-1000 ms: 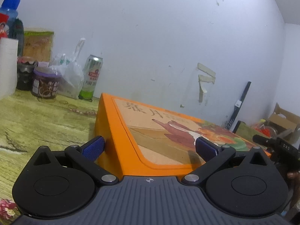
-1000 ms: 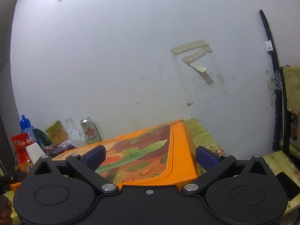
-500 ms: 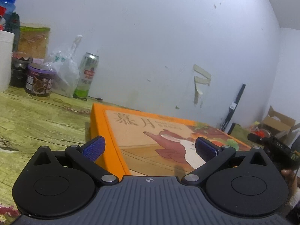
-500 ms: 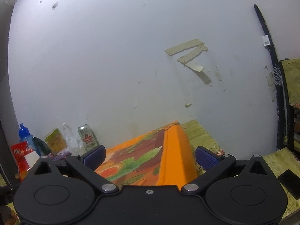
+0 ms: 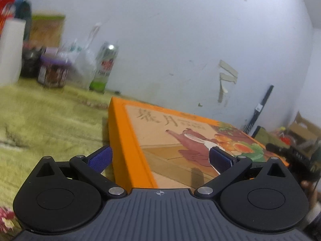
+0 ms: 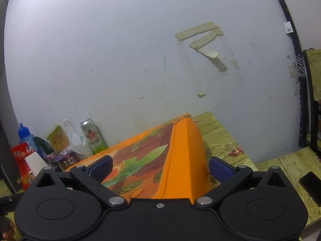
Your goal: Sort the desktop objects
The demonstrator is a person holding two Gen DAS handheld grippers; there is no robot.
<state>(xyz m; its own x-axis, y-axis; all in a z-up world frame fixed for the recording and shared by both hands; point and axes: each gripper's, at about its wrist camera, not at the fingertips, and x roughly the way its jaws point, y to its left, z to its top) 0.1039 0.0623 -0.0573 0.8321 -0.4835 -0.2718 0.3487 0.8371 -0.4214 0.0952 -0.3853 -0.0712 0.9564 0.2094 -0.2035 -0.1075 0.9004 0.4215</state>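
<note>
- Standing at the far left of the counter (image 5: pixel 40 116) in the left view are a white cup (image 5: pixel 11 50), a purple-lidded jar (image 5: pixel 53 71), a crumpled clear bag (image 5: pixel 84 64) and a beer can (image 5: pixel 105 66), all blurred and lined up near the wall (image 5: pixel 180 30).
- Lying flat on the counter in the middle is an orange box (image 5: pixel 124 140) with a picture of a teapot on its lid, one end reaching toward the wall.
- Straddling the left edge of that box is the left claw (image 5: pixel 160 158), spread wide: its left blue pad is just outside the orange side and its right pad is sitting over the lid. I cannot tell whether either pad is touching.
- Showing at the far right of the left view is part of the other black tool.
- Sitting in the right view, the same bottles, jar and can (image 6: pixel 94 138) are grouped at the left by the wall.
- Straddling the box's right edge (image 6: pixel 184 156) is the right claw (image 6: pixel 160 167), also spread wide, one pad over the lid and the other beside the orange side, holding nothing firmly that I can see.
- Lying on the counter at the far right is a dark phone (image 6: pixel 310 186).
</note>
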